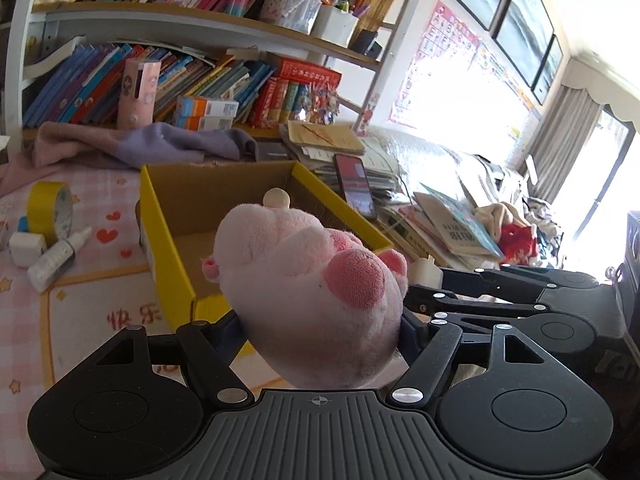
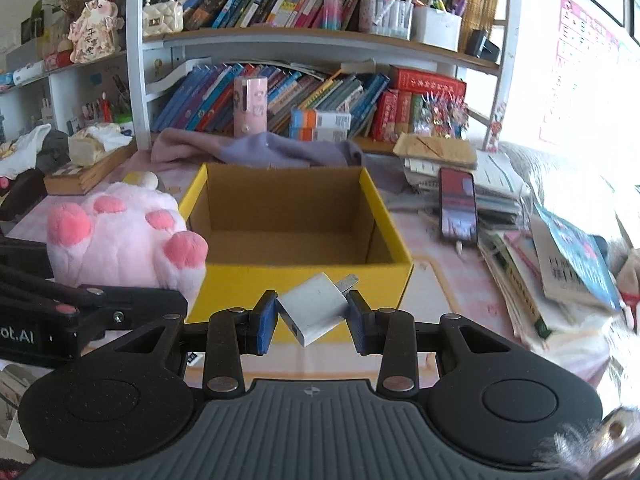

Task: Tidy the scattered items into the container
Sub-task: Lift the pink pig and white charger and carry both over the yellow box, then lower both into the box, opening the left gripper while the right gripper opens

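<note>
The left gripper point(image 1: 320, 320) is clamped on a pink plush paw point(image 1: 312, 292), held just near the yellow cardboard box point(image 2: 304, 280), at its left front corner. The right gripper point(image 2: 312, 312) pinches a white charger plug point(image 2: 314, 308), tilted, in front of the box's near wall. Yellow tape point(image 1: 50, 208) and a small white bottle point(image 1: 56, 258) lie left of the box.
</note>
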A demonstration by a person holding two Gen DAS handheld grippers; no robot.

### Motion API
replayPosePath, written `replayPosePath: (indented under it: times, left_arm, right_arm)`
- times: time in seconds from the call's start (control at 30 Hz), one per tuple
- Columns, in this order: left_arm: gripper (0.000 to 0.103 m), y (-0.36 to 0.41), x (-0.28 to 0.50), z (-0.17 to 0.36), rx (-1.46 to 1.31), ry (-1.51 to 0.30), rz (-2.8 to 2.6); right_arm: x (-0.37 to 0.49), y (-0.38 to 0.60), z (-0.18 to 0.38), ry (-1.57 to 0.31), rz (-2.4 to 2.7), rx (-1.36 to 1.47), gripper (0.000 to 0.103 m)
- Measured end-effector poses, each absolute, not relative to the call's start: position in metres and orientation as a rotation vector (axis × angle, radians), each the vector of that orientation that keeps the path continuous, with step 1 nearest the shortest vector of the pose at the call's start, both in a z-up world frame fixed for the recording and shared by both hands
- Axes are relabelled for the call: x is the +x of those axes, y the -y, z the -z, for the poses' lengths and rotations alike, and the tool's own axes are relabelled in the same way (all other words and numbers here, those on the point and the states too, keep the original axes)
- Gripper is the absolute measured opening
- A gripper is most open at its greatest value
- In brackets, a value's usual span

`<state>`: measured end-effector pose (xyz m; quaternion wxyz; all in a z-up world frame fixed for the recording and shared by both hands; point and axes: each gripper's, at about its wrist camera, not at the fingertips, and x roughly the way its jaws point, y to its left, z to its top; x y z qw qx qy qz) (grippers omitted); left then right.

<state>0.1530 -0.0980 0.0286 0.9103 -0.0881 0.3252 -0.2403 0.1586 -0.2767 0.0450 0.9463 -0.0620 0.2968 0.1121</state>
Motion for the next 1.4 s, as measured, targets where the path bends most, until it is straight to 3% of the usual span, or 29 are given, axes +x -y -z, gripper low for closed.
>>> replayPosePath:
  times: [0.53, 0.9, 1.4]
  left_arm:
    - [0.074, 0.133, 0.214, -0.041, -0.135, -0.642, 0.335]
    - [0.075, 0.141, 0.267, -0.024, 0.017, -0.723, 0.266]
    - [0.076, 0.162, 0.33, 0.006, 0.389, -0.893, 0.304]
  right_arm:
    - [0.255, 0.313, -0.046, -0.576, -0.437, -0.171, 0.035]
    - [0.318, 0.313, -0.038, -0.583, -0.588, -0.24, 0.035]
    - [0.388, 0.268, -0.002, -0.588, -0.814, -0.634, 0.035]
